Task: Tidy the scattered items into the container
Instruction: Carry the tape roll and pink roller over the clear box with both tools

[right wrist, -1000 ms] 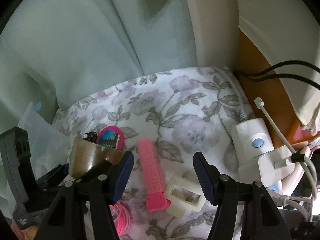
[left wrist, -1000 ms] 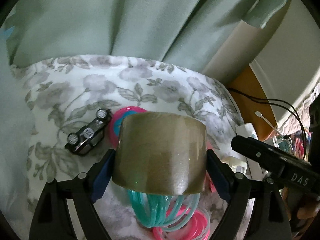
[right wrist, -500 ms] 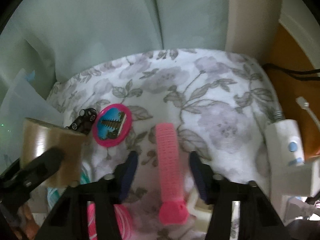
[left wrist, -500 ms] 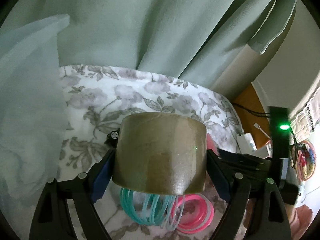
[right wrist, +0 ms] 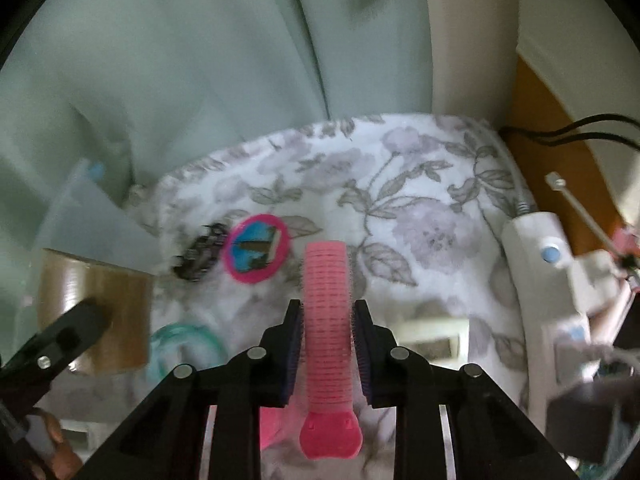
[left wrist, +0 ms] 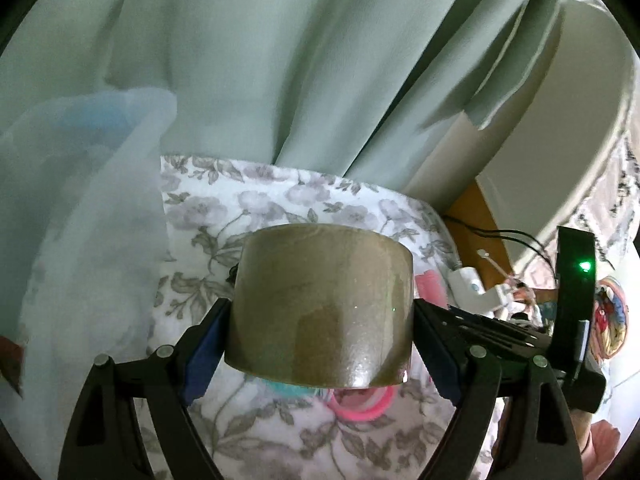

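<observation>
A floral blanket (right wrist: 420, 200) carries the scattered items below a pale green curtain (left wrist: 280, 60). The left gripper (left wrist: 320, 344) pinches a brown packing-tape roll (left wrist: 320, 308) above the blanket, beside a translucent container (left wrist: 80, 220). The right gripper (right wrist: 326, 344) clamps a pink hair roller (right wrist: 326, 312) lengthwise, near a pink round mirror (right wrist: 256, 254).

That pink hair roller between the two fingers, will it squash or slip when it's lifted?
The pink hair roller looks hollow and ribbed, so probably light and slightly springy. Its bristly surface should catch on the right gripper pads, so slipping seems unlikely. Gripped mid-length, it may tilt little.
</observation>
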The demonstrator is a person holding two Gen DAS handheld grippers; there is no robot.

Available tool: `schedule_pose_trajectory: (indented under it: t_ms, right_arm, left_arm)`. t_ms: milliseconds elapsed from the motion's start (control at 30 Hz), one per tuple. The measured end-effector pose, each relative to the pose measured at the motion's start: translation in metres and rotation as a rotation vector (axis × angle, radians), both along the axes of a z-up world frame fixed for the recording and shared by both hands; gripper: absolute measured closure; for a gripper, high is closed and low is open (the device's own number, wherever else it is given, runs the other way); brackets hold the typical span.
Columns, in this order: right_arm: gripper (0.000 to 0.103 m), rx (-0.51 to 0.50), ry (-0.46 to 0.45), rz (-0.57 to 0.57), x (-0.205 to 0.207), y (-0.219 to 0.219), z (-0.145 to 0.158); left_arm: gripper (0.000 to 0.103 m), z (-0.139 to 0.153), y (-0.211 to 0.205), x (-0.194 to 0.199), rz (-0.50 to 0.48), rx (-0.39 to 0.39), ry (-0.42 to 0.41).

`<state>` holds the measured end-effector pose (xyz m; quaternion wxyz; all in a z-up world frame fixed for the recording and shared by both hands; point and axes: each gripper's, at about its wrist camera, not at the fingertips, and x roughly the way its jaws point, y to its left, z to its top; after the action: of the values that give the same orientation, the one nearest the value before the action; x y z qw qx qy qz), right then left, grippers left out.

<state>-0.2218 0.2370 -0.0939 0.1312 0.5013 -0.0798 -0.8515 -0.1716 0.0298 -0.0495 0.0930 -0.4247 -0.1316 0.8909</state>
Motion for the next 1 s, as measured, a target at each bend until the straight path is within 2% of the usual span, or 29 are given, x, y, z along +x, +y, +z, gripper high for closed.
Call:
schedule_pose_trajectory:
  t_ms: [433, 667, 1000]
  right_arm:
    - [0.076, -0.112, 0.172, -0.023, 0.098, 0.004, 0.089]
    - [0.076, -0.13, 0.25, 0.008, 0.137, -0.012, 0.122]
    - [0.076, -0.123, 0.36, 0.076, 0.169, -0.047, 0.166]
  left_arm:
    - [0.015, 0.08, -0.003, 0.076, -0.001, -0.011, 0.137]
    - [0.015, 0.109, -0.014, 0.107, 0.014, -0.023, 0.2]
    - [0.015, 0.137, -0.047, 0.136, 0.063, -0.006, 0.28]
